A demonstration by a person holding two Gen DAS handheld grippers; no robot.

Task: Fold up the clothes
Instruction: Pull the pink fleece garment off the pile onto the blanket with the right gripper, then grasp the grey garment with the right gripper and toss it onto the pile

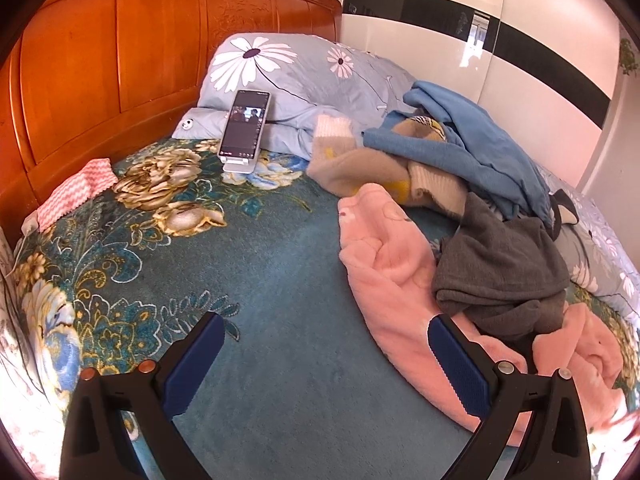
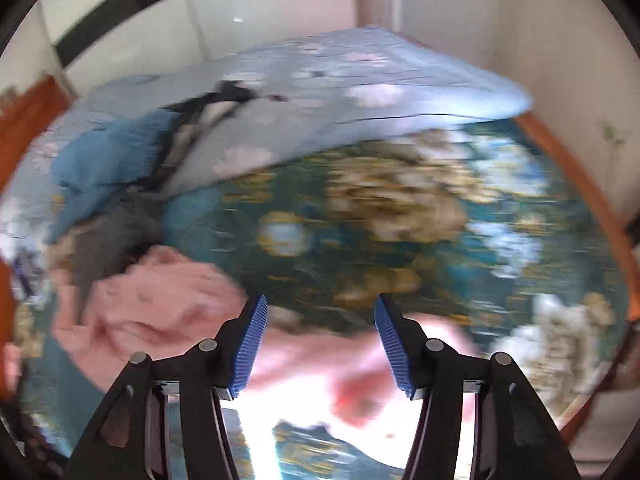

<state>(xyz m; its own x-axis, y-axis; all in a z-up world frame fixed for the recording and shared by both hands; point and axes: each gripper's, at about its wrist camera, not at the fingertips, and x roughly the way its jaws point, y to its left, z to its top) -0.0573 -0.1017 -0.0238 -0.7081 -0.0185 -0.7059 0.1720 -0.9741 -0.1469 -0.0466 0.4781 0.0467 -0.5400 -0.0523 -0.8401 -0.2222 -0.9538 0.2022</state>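
A pile of clothes lies on the right side of the bed: a pink fleece garment (image 1: 394,276), a dark grey garment (image 1: 500,264) on top of it, a blue garment (image 1: 476,148) and a beige-and-white knit (image 1: 360,164) behind. My left gripper (image 1: 326,340) is open and empty, above the teal blanket (image 1: 272,280), its right finger at the pink garment's edge. The right wrist view is blurred. My right gripper (image 2: 320,320) is open over the pink garment (image 2: 168,300), which spreads under and between its fingers.
A phone on a stand (image 1: 244,128) leans against a flowered pillow (image 1: 296,76) by the wooden headboard (image 1: 120,60). A pink zigzag cloth (image 1: 76,188) lies at the left. A white wardrobe (image 1: 520,20) stands behind the bed. A grey flowered quilt (image 2: 340,100) lies at the back.
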